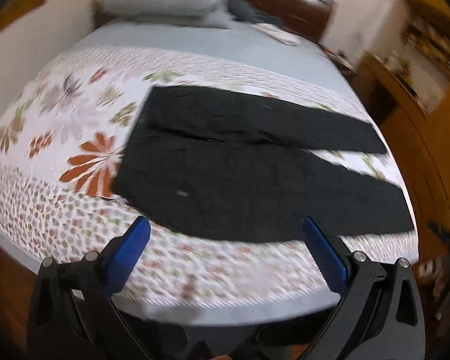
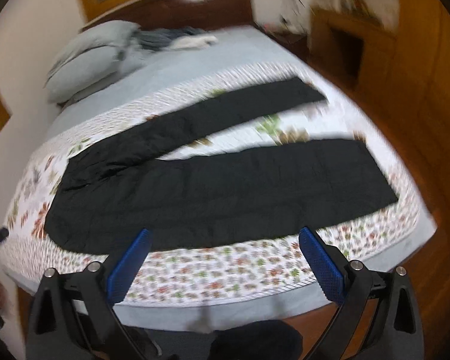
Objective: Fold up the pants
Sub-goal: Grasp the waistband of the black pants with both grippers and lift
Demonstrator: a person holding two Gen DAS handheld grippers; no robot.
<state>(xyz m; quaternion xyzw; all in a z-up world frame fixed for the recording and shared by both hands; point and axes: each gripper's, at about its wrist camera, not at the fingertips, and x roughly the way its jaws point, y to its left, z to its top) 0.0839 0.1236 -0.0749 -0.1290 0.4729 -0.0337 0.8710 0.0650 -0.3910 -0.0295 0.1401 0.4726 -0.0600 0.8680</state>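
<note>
Black pants (image 1: 225, 177) lie flat on a flowered bed cover (image 1: 60, 114), waist to the left and the two legs spread apart to the right. They also show in the right wrist view (image 2: 225, 192). My left gripper (image 1: 225, 228) is open and empty, above the near edge of the pants by the seat. My right gripper (image 2: 223, 234) is open and empty, above the near edge of the near leg. Both views are blurred.
The bed cover (image 2: 225, 273) reaches the near mattress edge. Grey-blue pillows (image 1: 165, 3) and loose clothes (image 2: 171, 40) lie at the head by a dark headboard (image 1: 288, 3). Wooden furniture (image 2: 375, 45) stands at the right. The right gripper's edge (image 1: 447, 237) shows in the left wrist view.
</note>
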